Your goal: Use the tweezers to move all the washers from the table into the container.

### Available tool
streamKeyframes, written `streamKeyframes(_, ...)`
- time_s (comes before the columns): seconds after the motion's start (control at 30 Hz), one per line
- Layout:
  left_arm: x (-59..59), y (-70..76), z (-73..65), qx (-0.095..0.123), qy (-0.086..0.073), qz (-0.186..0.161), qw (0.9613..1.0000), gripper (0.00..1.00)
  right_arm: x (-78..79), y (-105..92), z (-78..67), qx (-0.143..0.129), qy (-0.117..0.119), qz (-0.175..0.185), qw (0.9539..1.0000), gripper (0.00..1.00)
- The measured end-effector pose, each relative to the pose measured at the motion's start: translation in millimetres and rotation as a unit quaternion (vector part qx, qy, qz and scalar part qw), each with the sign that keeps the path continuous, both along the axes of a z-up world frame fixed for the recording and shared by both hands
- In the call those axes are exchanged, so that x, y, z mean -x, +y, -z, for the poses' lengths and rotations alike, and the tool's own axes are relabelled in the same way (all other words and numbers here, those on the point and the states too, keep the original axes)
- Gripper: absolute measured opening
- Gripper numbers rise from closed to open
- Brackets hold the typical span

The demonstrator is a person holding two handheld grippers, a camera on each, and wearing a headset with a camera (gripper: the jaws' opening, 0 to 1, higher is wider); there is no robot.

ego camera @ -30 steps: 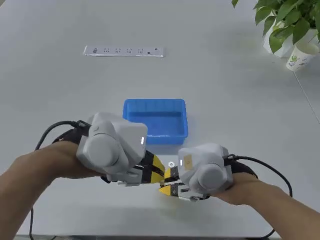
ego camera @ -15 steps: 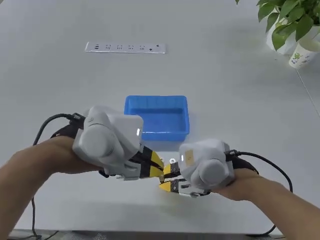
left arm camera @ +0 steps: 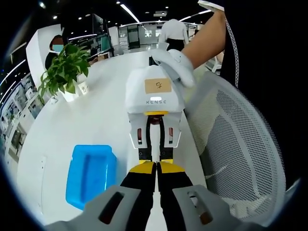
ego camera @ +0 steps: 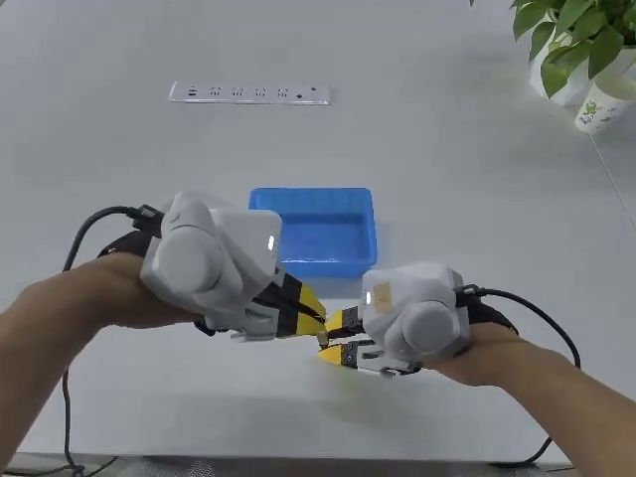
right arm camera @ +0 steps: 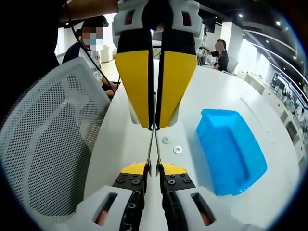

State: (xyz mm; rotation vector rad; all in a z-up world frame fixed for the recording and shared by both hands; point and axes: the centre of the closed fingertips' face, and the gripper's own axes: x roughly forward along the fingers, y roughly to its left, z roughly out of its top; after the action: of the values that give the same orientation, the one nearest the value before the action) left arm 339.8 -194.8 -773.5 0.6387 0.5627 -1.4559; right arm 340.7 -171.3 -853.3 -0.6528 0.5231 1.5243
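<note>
My two grippers meet tip to tip just in front of the blue container [ego camera: 313, 234]. In the right gripper view thin metal tweezers [right arm camera: 153, 144] run from my right gripper [right arm camera: 154, 169] up into the yellow jaws of my left gripper [right arm camera: 155, 126]; both are shut on them. Two small washers [right arm camera: 165, 140] [right arm camera: 177, 149] lie on the white table [right arm camera: 207, 96] beside the tweezers, close to the blue container [right arm camera: 231, 149]. In the head view my left gripper [ego camera: 316, 320] and right gripper [ego camera: 328, 346] cover the tweezers. The left gripper view has my left gripper [left arm camera: 156, 168] facing the right gripper [left arm camera: 154, 156].
A white power strip [ego camera: 248, 94] lies at the far side of the table. A potted plant [ego camera: 576, 50] stands at the far right corner. A mesh chair [right arm camera: 48, 134] is behind the near table edge. Cables trail from both grippers.
Both grippers have stayed tip to tip and drifted slightly toward the container. The washer seen between them a second ago is now covered in the head view.
</note>
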Motion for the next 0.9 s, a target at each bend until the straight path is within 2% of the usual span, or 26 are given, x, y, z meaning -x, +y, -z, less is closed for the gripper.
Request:
streamKeyframes(0.67,-14.2,-2.6,1.4,-0.003,-0.011,0.008,0.9999,0.05,-15.7,-3.0,1.8,-0.008,-0.007,0.023,0.9997,0.12)
streamKeyframes(0.9,-17.3,-2.5,3.9,-0.006,-0.008,0.008,0.9999,0.05,-18.0,-2.7,4.0,-0.007,-0.004,0.024,0.9997,0.12)
